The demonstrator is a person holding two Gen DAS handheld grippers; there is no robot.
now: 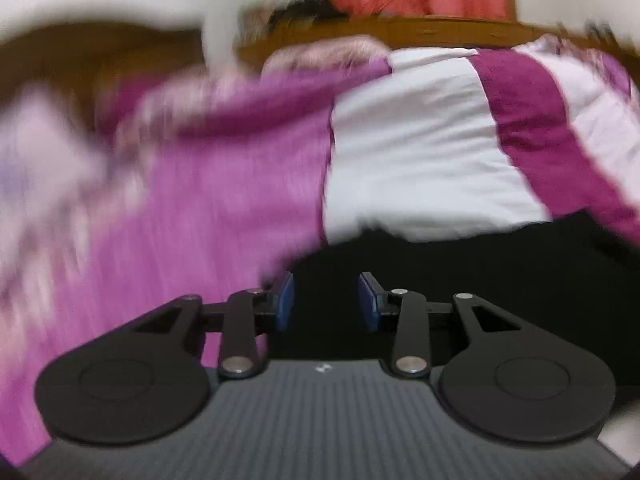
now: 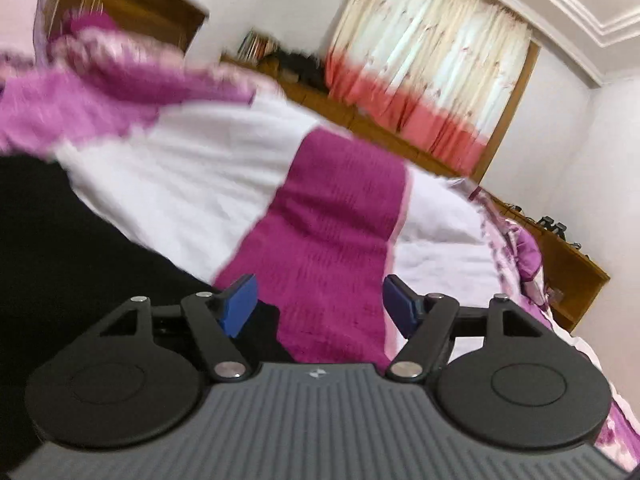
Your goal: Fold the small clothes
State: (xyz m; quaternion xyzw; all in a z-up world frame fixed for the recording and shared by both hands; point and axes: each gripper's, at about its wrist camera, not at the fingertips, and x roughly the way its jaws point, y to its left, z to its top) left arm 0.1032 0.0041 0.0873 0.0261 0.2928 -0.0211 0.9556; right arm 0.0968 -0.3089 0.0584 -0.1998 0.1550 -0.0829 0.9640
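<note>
Lying ahead of both jaws, black garment (image 1: 460, 280) on striped bedspread (image 2: 332, 216), left gripper (image 1: 326, 300) and right gripper (image 2: 318, 304) wide, empty.

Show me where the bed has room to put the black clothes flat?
The white patch between the black garment and the dark pink stripe looks bare. More white lies beyond that stripe. The far left, by the rumpled pink bedding, is crowded.

White walls (image 2: 592, 152), cream-and-coral curtain (image 2: 424, 80), wooden shelf (image 2: 576, 276), purple-and-white bedspread (image 2: 168, 184)
</note>
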